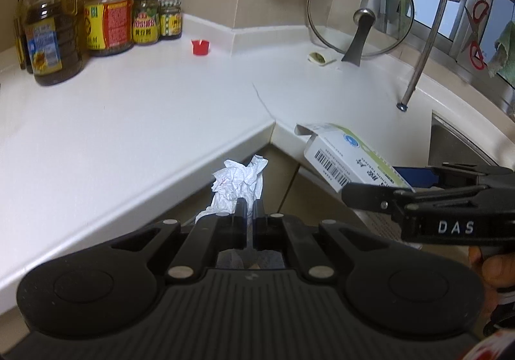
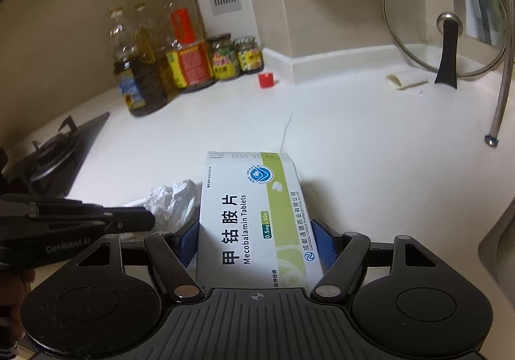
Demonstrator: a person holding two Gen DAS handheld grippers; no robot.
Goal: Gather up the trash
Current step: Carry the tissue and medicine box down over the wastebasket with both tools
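Counter point(image 1: 135, 108) middle open — bottles point(image 1: 51, 34), lid point(image 1: 360, 10) edging

Left gripper point(image 1: 249, 210), lower centre of its frame: jaws closed tight, pinching crumpled tissue point(image 1: 239, 181). Right gripper point(image 2: 254, 231), lower centre: blue pads clamped on tablet box point(image 2: 254, 215), pointing downward.

1. The crumpled tissue point(image 1: 239, 181) was a white, wrinkled wad with faint reddish marks. It was pinched at its lower end between closed black fingers, and its loose upper part stood up past the fingertips, off the counter and in front of the counter's edge.
2. The tablet box point(image 2: 254, 218) was a white and green medicine carton printed "Mecobalamin Tablets", with a barcode on one side. It lay lengthwise, clamped by its two long sides between blue pads, its far end flap open point(image 1: 310, 129), held at the counter edge.
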